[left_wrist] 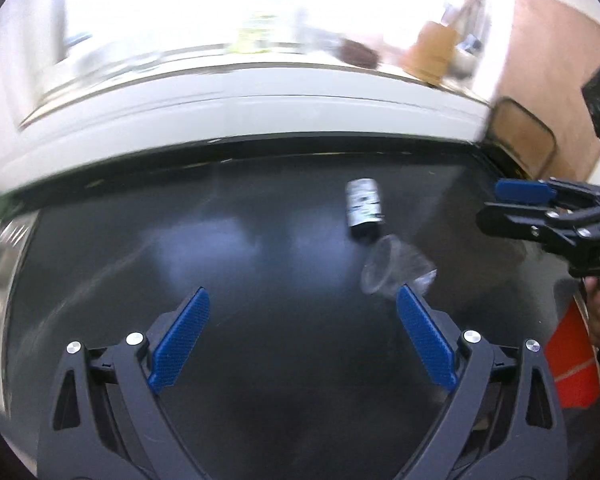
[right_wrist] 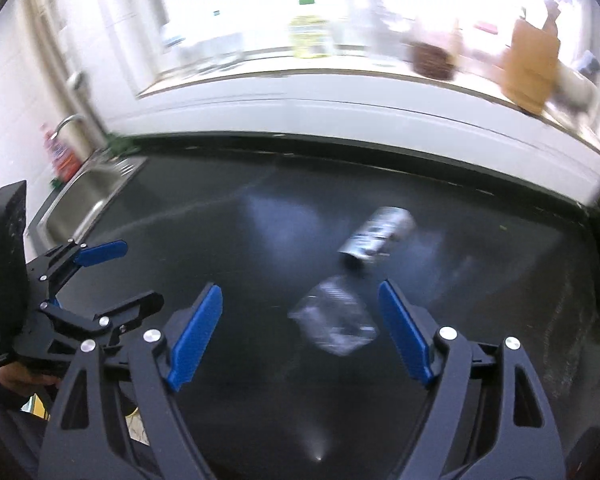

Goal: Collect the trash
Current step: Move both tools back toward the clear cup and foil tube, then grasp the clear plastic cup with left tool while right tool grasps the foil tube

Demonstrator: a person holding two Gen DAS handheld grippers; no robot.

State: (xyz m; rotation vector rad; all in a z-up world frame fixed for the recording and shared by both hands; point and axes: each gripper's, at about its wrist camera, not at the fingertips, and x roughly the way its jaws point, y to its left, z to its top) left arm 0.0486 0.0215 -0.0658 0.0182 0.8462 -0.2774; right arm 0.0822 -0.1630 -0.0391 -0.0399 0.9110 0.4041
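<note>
Right gripper has its jaws spread wide, nothing between the blue pads; it looks down on the dark countertop. Left gripper is likewise wide open and empty.

Clear plastic cup lies on its side in the right wrist view, just ahead of the right gripper's fingertips and roughly centred in the gap, slightly toward the right finger. In the left wrist view the same cup sits off to the right, near the tip of the left gripper's right finger. Judgement: the right hand is the better placed for the cup.

Silver can lies on its side just beyond the cup, nearly touching it. Its long axis runs diagonally away from the right gripper, the dark open end nearest the cup. In the left wrist view the can is ahead and to the right, well beyond the fingertips.

Both frames are motion-blurred.

Farther off: steel sink with tap at the counter's left end, white ledge behind, green-capped bottle against a bright window.
</note>
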